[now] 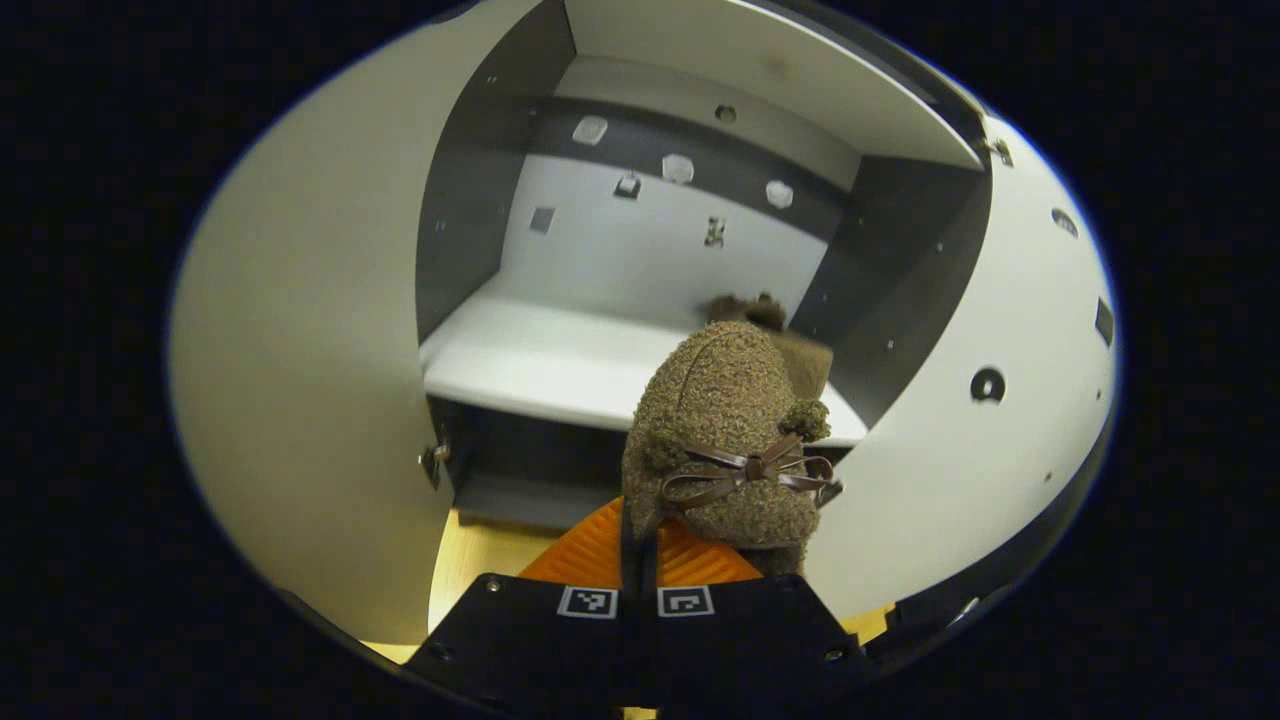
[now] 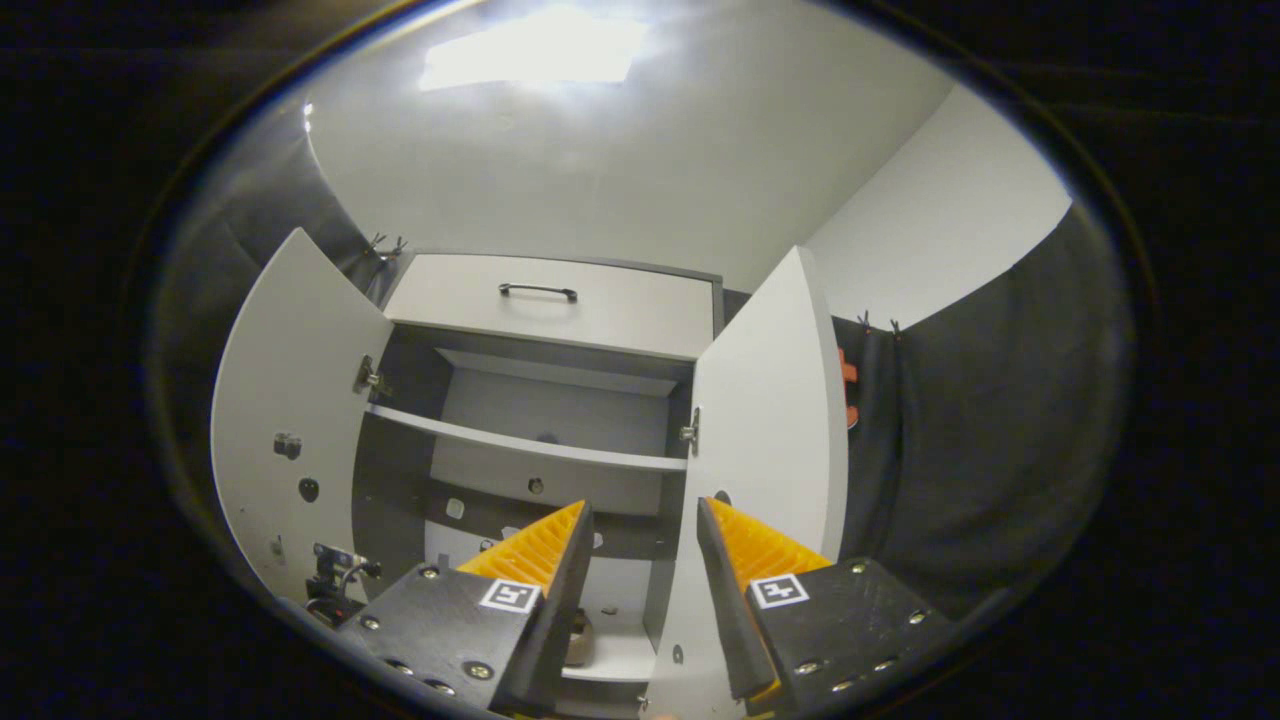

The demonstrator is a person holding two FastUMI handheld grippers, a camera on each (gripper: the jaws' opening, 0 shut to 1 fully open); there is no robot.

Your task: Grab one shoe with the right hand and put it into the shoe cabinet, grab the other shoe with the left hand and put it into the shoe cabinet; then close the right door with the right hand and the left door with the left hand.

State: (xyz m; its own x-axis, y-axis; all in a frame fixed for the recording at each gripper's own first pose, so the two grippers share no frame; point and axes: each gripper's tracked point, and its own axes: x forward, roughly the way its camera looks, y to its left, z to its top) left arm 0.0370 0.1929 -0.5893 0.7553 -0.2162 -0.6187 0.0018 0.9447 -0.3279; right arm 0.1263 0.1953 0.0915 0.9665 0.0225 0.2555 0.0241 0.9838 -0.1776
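A brown fuzzy shoe with a thin bow hangs in front of the open shoe cabinet, toe pointing in over the white shelf. My left gripper is shut on its heel end. The other brown shoe lies on that shelf at the back right, partly hidden behind the held one. In the right gripper view my right gripper stands open with nothing between its fingers, back from the cabinet and facing its upper shelf. A small brown shape, likely the shoe, shows low inside.
Both cabinet doors stand open: the left door and the right door flank the held shoe closely. In the right gripper view the left door and right door swing outward below a drawer with a dark handle.
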